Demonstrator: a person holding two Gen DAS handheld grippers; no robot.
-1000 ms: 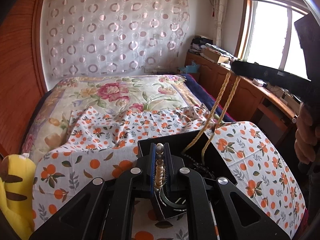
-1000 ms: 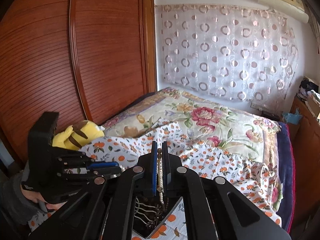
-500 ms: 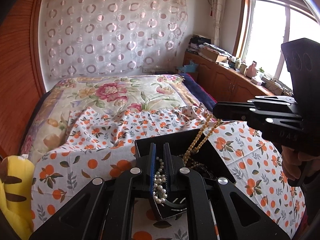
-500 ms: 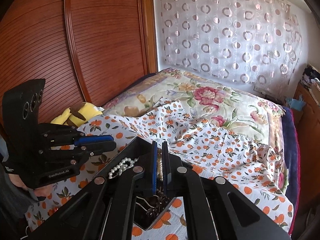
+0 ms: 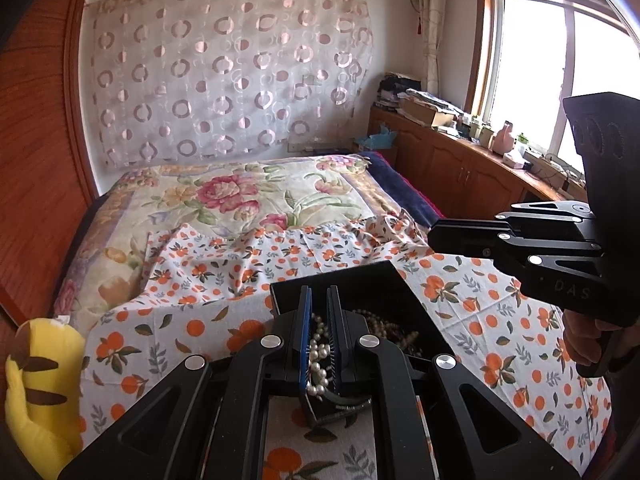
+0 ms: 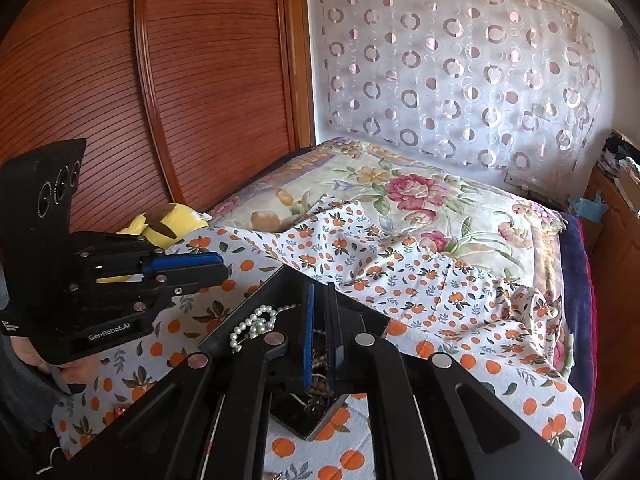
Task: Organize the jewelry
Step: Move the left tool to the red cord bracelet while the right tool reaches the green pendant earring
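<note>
A black jewelry box (image 5: 340,276) (image 6: 260,288) sits on an orange-print cloth (image 5: 192,320) spread over the bed. A white pearl necklace (image 5: 316,344) (image 6: 256,318) lies bunched over the box's near rim, seen through the gap of my left gripper (image 5: 318,290). In the right wrist view the left gripper (image 6: 222,270) hovers just above that rim, jaws shut, with no pearl at its tips. A tan bead necklace (image 5: 384,326) lies inside the box. My right gripper (image 6: 319,286) (image 5: 432,236) is shut above the box's far right side, and nothing hangs from it.
A yellow striped plush toy (image 5: 36,392) (image 6: 172,220) lies at the bed's left edge. A floral quilt covers the bed behind the cloth. Wooden cabinets (image 5: 460,176) with clutter run under the window on the right, and a wooden wardrobe (image 6: 100,80) stands on the left.
The pearl strand stretched between the left fingers has dropped into a heap on the box. The tan strand that hung from the right gripper now lies in the box. The right gripper has sunk.
</note>
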